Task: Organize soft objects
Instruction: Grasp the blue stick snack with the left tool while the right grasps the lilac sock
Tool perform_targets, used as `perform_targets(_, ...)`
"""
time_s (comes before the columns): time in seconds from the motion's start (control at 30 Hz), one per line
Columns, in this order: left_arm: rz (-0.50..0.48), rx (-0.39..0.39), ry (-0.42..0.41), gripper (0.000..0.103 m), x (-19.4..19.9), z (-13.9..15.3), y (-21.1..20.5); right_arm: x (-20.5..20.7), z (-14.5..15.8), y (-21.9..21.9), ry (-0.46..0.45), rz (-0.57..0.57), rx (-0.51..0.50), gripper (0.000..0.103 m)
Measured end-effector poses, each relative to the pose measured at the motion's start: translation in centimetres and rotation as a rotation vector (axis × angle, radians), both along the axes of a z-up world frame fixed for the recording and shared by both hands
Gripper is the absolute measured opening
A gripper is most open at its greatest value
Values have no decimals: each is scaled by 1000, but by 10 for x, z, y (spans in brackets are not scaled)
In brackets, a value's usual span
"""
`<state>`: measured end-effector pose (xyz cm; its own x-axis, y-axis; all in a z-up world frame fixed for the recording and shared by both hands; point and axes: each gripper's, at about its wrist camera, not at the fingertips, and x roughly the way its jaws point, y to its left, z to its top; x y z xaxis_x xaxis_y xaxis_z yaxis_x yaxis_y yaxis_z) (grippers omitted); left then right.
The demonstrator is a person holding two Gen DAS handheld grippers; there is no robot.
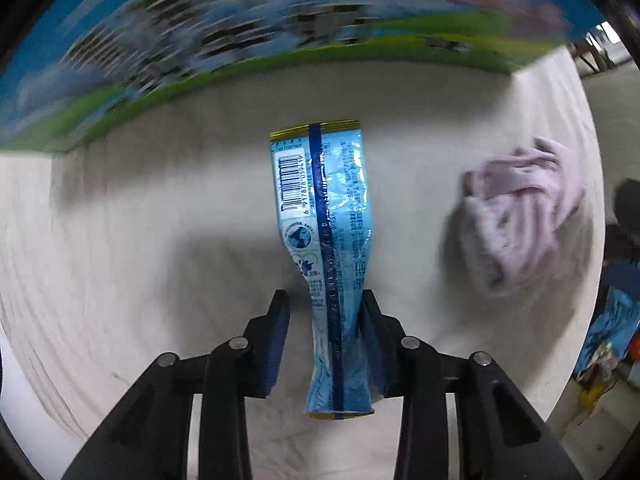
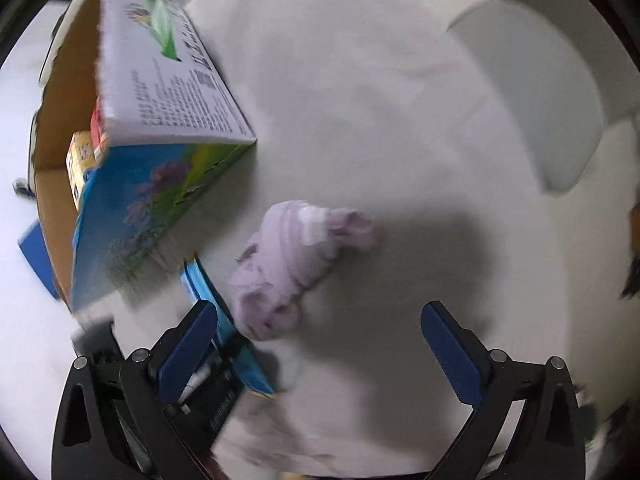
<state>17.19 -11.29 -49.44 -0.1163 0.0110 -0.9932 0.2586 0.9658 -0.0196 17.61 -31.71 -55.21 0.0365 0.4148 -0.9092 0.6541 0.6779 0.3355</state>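
A light-blue snack packet (image 1: 326, 240) with a barcode lies lengthwise between the fingers of my left gripper (image 1: 325, 300). The jaws are partly closed; the right pad touches the packet, the left pad stands a little apart from it. A crumpled lilac cloth (image 1: 520, 212) lies on the white cloth-covered table to the right. In the right wrist view the lilac cloth (image 2: 296, 268) lies just ahead and left of my right gripper (image 2: 320, 316), which is open and empty. The blue packet (image 2: 216, 320) and the left gripper show behind its left finger.
A colourful open cardboard box (image 2: 160, 168) with some packets inside stands at the left, and fills the top of the left wrist view (image 1: 240, 40). The table's white cloth (image 2: 400, 120) spreads ahead. A grey floor lies beyond the table's right edge.
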Motion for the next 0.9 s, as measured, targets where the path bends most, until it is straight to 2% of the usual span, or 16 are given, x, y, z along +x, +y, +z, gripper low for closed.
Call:
perform_targets(0.1, 47, 15, 3, 32, -4, -4, 21, 7, -21, 8, 8, -85, 51, 103)
perform_targets(0.2, 77, 5, 17, 35, -6, -9, 34, 13, -35, 16, 5, -132, 46, 99)
perform_targets(0.23, 82, -1, 20, 35, -6, -10, 35, 14, -38, 17, 1, -138, 43, 91)
perform_targets(0.27, 83, -1, 24, 35, -6, -10, 36, 15, -40, 20, 8, -136, 33, 76)
perform_targets(0.3, 79, 7, 26, 35, -6, -12, 34, 15, -42, 23, 19, -129, 17, 72)
perform_targets(0.33, 71, 14, 25, 35, -5, -12, 33, 15, -40, 25, 17, -125, -1, 63)
perform_targets(0.37, 60, 21, 24, 35, -4, -12, 30, 15, -39, 27, 18, -112, -17, 47)
perform_targets(0.47, 64, 10, 21, 32, -2, -12, 30, 14, -35, 35, 44, -34, -58, 44)
perform_targets(0.5, 59, 5, 9, 26, 2, -11, 27, 13, -33, 38, 49, -9, -72, 44)
perform_targets(0.6, 49, -1, -15, 21, 5, -7, 25, 8, -25, 53, 47, 96, -106, 42)
perform_targets(0.8, 56, -29, -75, 20, -9, 13, 29, -1, -2, 86, 2, 271, -136, 41)
perform_targets(0.9, 56, -50, -106, 20, -4, 28, 34, -6, 8, 99, -24, 317, -141, 41)
